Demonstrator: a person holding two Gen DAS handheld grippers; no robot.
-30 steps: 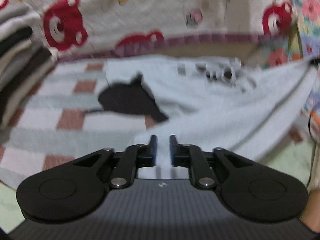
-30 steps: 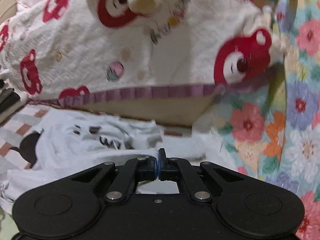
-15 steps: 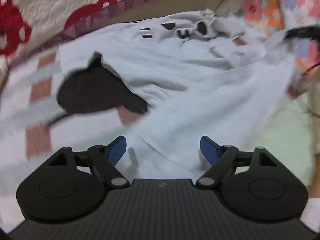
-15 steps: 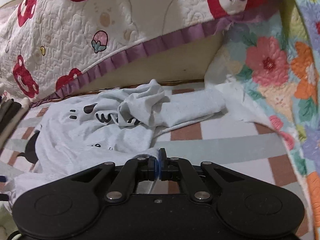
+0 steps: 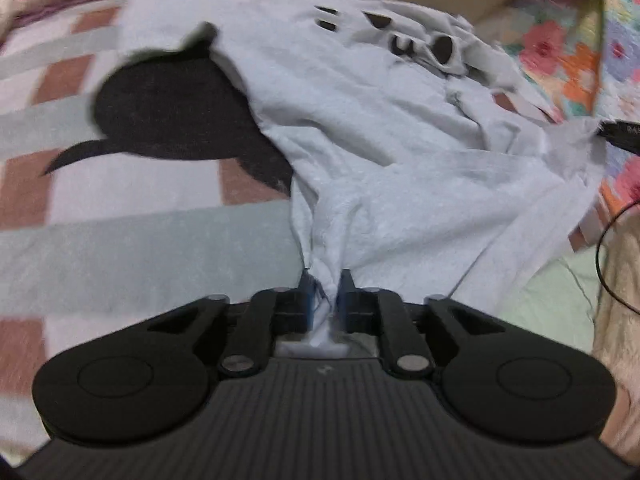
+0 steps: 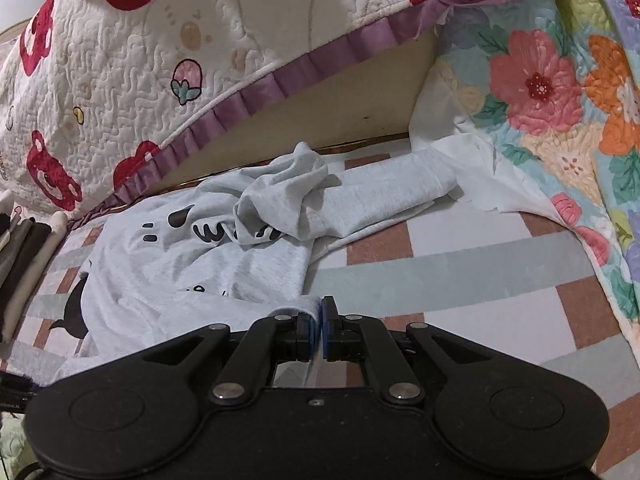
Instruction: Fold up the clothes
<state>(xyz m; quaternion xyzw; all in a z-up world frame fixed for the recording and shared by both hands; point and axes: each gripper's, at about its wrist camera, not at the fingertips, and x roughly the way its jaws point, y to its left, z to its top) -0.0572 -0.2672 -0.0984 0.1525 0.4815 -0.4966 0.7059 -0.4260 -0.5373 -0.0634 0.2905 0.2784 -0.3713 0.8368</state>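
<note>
Left wrist view: the left gripper [image 5: 325, 294] is pinching a bunched hem of the pale grey sweatshirt [image 5: 400, 152], its two blue-padded fingers [image 5: 307, 300] closing on a twisted tuft of soft, fleecy knit that is fanning outward from the grip across the checked blanket [image 5: 120, 224]. The garment is bearing black printed marks [image 5: 420, 40] that are too creased and blurred to be read as words, and a large black printed shape [image 5: 172, 108] with a thin pointed tail is showing at its left edge. At the far right a dark tip of the right gripper [image 5: 618, 138] is holding the opposite edge of the fabric; faint white characters on that tip are not legible. Right wrist view: the right gripper [image 6: 320, 322] is clamping a thin edge of the same sweatshirt [image 6: 192, 268], its pads pressing nearly together on the cloth. This view is showing what the other is not: a crumpled sleeve [image 6: 360, 196] lying out toward the right over the pink, white and grey-green squares, black curved print [image 6: 212, 232] resembling letters but partly hidden under a fold, a quilted white bedspread [image 6: 160, 60] with red bear motifs and a pleated purple frill, a floral quilt [image 6: 560, 92] hanging at the right, and a stack of folded clothes [image 6: 20, 264] in dark and light layers at the left edge.
</note>
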